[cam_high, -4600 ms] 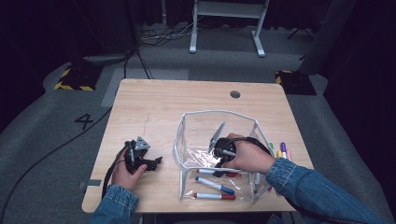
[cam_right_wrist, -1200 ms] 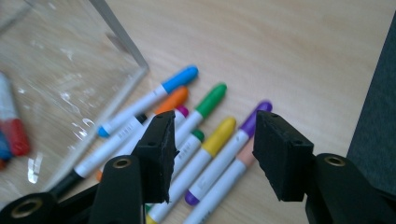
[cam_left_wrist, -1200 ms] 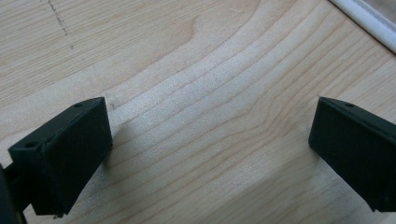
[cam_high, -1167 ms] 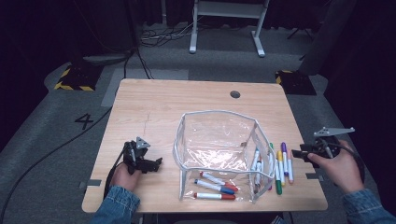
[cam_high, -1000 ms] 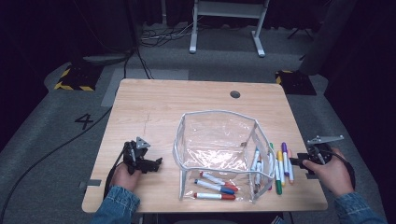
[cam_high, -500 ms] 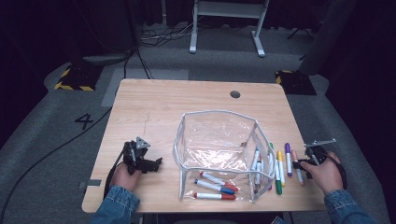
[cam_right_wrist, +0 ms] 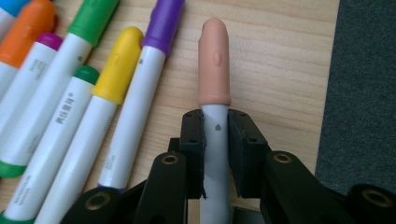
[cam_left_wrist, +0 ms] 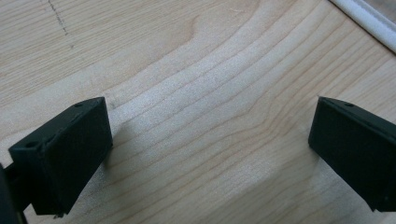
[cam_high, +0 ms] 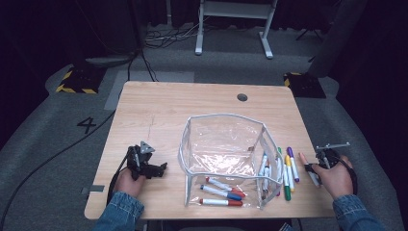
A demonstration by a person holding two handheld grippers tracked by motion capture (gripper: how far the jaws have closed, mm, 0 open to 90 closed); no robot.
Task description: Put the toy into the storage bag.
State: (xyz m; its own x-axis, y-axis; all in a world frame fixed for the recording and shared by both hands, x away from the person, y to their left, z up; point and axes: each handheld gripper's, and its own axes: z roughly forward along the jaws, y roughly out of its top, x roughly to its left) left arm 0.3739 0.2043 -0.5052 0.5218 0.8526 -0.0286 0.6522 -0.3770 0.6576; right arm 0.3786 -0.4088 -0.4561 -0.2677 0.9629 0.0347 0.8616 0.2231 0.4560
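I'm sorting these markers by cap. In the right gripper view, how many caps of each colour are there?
Blue cap: 1, cut off by the edge
Orange cap: 1
Magenta cap: 1
Green caps: 2
Yellow cap: 1
Purple cap: 1
Peach cap: 1, on the marker in the right gripper
Total: 8

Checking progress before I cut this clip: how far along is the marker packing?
Done: three markers lie inside the clear pouch. In hand: the right gripper has just been closing, its fingers now pressing the barrel of the peach-capped marker near the table's right edge. Left: the purple marker, the yellow one and others beside the pouch. The left gripper rests open on the table.
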